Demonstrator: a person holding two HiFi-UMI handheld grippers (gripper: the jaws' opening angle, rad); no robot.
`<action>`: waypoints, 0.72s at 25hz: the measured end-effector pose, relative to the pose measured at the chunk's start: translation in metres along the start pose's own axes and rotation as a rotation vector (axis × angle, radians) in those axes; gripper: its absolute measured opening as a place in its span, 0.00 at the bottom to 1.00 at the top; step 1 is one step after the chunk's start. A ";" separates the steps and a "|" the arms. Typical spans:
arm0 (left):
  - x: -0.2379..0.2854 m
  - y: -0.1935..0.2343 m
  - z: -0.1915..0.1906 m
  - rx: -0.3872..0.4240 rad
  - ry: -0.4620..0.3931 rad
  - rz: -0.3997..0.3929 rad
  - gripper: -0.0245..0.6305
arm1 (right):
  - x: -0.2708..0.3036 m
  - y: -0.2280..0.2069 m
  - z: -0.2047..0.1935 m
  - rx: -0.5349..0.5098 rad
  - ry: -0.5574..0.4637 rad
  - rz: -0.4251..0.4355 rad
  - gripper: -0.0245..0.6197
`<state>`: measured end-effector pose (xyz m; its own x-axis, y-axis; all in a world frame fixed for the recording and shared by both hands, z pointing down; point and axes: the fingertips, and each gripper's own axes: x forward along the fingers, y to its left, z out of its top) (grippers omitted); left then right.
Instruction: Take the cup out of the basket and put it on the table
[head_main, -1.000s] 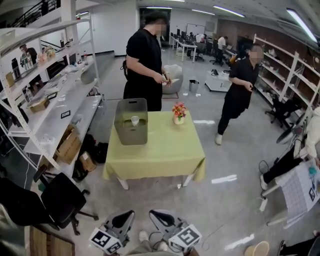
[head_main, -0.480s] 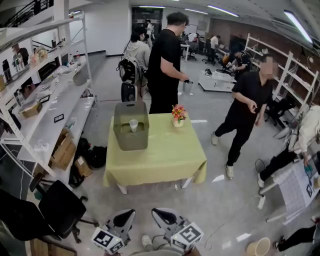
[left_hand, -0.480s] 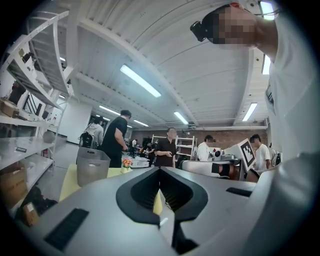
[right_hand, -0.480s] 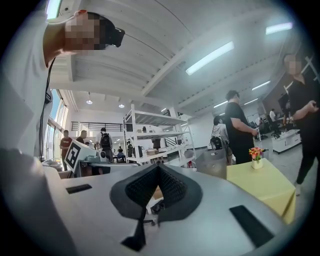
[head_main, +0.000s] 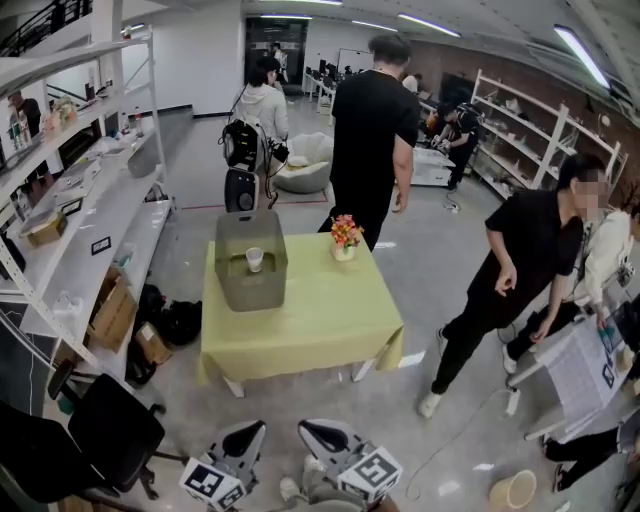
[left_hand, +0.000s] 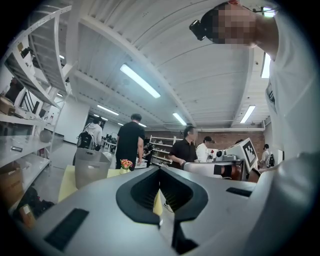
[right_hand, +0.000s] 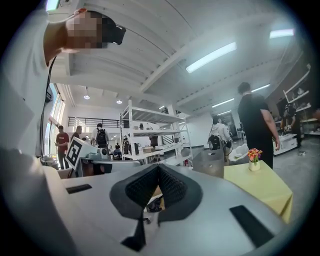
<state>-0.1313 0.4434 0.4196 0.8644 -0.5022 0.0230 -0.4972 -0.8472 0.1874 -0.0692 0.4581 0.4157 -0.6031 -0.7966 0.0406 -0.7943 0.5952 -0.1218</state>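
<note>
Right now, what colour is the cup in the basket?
White cup, clearest in the head view.

cup (head_main: 255, 259): white, upright, inside basket (head_main: 234, 292) | basket: grey, on yellow table (head_main: 312, 322)

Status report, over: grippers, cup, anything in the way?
Left gripper, right gripper: shut, empty, short of the table. Cup upright in the basket, untouched. Leaning person beside table at right, not between.

This is a big open lab or workshop hall. White metal shelves (head_main: 95, 195) loaded with gear line the left wall, with cardboard boxes (head_main: 112, 318) beneath them, and more racks (head_main: 545, 140) line the right. Strip lights (head_main: 572, 52) run along the ceiling above a bare grey floor (head_main: 430, 280). A cloth-covered bench (head_main: 300, 320) stands mid-room, and several people (head_main: 372, 130) stand about.
</note>
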 end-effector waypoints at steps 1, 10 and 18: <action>0.002 0.003 -0.001 0.001 0.001 0.000 0.05 | 0.003 -0.002 -0.001 -0.001 0.004 0.001 0.05; 0.032 0.043 0.005 -0.030 0.005 0.037 0.05 | 0.042 -0.039 0.004 -0.009 0.017 0.036 0.05; 0.082 0.082 0.015 -0.038 0.013 0.080 0.05 | 0.075 -0.094 0.006 0.011 0.029 0.080 0.05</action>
<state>-0.1022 0.3297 0.4222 0.8232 -0.5654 0.0519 -0.5616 -0.7973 0.2212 -0.0396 0.3414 0.4242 -0.6667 -0.7430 0.0591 -0.7426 0.6556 -0.1367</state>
